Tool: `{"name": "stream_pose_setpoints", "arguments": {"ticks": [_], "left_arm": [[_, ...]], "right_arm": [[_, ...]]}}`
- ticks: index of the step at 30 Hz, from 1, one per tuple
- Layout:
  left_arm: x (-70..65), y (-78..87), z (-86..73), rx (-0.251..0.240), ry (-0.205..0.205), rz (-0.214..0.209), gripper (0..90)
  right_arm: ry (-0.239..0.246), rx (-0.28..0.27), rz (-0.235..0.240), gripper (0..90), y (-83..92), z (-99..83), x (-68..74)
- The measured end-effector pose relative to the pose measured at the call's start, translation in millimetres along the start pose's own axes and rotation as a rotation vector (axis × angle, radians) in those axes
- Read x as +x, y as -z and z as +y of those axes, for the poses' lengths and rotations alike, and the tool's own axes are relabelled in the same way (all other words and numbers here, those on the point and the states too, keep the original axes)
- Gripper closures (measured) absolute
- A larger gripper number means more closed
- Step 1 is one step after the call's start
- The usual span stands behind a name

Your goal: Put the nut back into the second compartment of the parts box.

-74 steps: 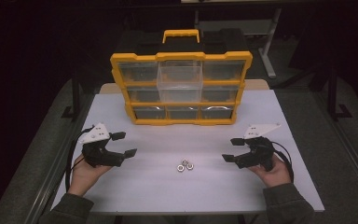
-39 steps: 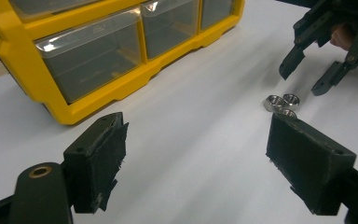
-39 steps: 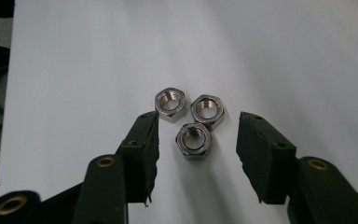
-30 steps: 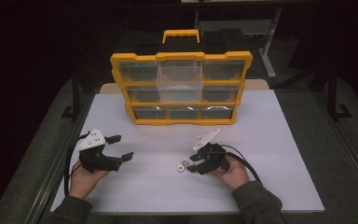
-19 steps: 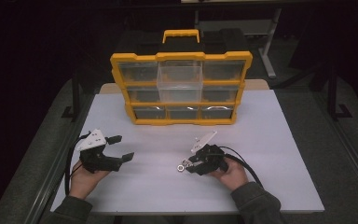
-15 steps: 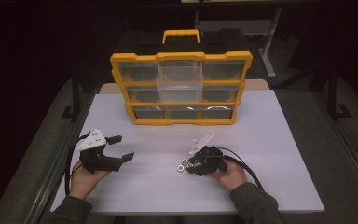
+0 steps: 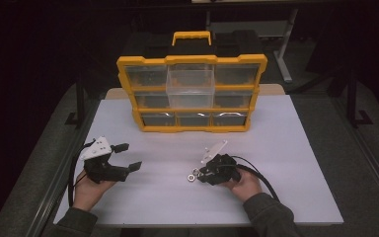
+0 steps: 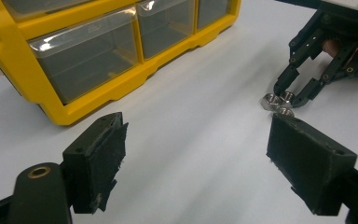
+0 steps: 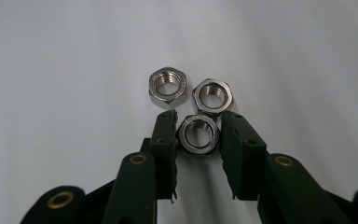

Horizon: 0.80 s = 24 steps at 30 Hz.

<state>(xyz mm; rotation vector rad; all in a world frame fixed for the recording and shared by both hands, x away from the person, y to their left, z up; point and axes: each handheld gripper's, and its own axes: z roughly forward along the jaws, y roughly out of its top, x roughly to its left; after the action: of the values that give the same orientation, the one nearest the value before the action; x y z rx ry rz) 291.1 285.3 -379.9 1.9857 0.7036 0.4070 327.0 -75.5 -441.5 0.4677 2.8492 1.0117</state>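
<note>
Three steel hex nuts lie bunched on the white table. My right gripper lies low on the table at them. Its jaws have just been closing, and the pads touch both sides of the nearest nut. The other two nuts lie just beyond the right gripper fingertips. The left gripper view shows the right gripper over the nuts. My left gripper rests open at the table's left, with nothing between its pads.
A yellow organizer with clear drawers stands at the back middle of the table, its middle drawer pulled out. It appears close by in the left gripper view as the organizer. Cables trail from both grippers toward the front edge.
The right hand came in from the table's right to the nuts, then stayed there. Its jaws narrowed around the nearest nut. The left gripper has kept still.
</note>
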Motion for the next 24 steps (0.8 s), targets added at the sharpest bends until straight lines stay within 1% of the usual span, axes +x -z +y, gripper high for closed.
{"name": "stream_pose_setpoints", "arguments": {"ticks": [3,4,5,7,8,9,11,13,14,15,16,18,19,22,24], "left_arm": [[-0.9,-0.5,0.1,-0.009,0.005,0.001,19.0],[-1.0,-0.4,0.1,-0.010,0.005,0.001,19.0],[-0.9,-0.3,0.0,-0.010,0.004,0.001,19.0],[0.1,0.7,-0.1,-0.001,-0.001,0.002,19.0],[0.3,0.6,-0.3,-0.003,0.006,0.002,19.0],[0.6,0.6,-0.4,-0.002,0.005,0.002,19.0],[1.4,1.1,-0.5,0.004,0.001,0.003,19.0],[1.6,1.1,-0.9,0.000,0.007,0.002,19.0],[1.5,0.9,-1.2,-0.001,0.011,-0.001,19.0],[1.4,0.7,-1.3,0.001,0.010,-0.003,19.0],[1.4,0.4,-1.1,0.004,0.002,-0.002,18.9],[0.9,-0.2,-0.9,0.003,0.004,-0.004,18.9],[0.8,-0.3,-0.8,0.003,0.003,-0.005,18.9],[-0.2,-0.5,-0.7,-0.003,0.010,-0.003,18.6],[-0.5,-0.6,-0.5,-0.007,0.011,-0.002,18.6]], "right_arm": [[-0.006,0.002,0.005,65.8,0.6,-0.3,-0.6],[-0.001,-0.003,0.008,65.8,0.4,-0.7,-1.8],[-0.019,0.001,0.012,65.9,1.0,-0.9,-1.8],[-0.022,-0.002,0.019,65.9,1.2,-1.6,-3.0],[-0.012,-0.008,0.021,65.9,0.9,-1.9,-4.6],[-0.029,-0.006,0.026,65.9,1.4,-2.0,-4.4],[-0.027,-0.010,0.029,65.9,1.4,-2.6,-5.8],[-0.041,-0.013,0.037,65.9,1.4,-3.2,-6.5],[-0.041,-0.017,0.039,65.9,1.4,-3.6,-7.2],[-0.060,-0.016,0.045,65.9,2.0,-3.8,-6.7],[-0.067,-0.015,0.046,65.8,2.1,-4.0,-6.7],[-0.058,-0.019,0.046,65.9,2.1,-3.9,-7.0],[-0.066,-0.016,0.047,65.9,2.3,-4.1,-6.7],[-0.057,-0.015,0.042,65.9,2.6,-4.1,-6.7],[-0.064,-0.013,0.038,65.9,3.1,-4.4,-6.3]]}}
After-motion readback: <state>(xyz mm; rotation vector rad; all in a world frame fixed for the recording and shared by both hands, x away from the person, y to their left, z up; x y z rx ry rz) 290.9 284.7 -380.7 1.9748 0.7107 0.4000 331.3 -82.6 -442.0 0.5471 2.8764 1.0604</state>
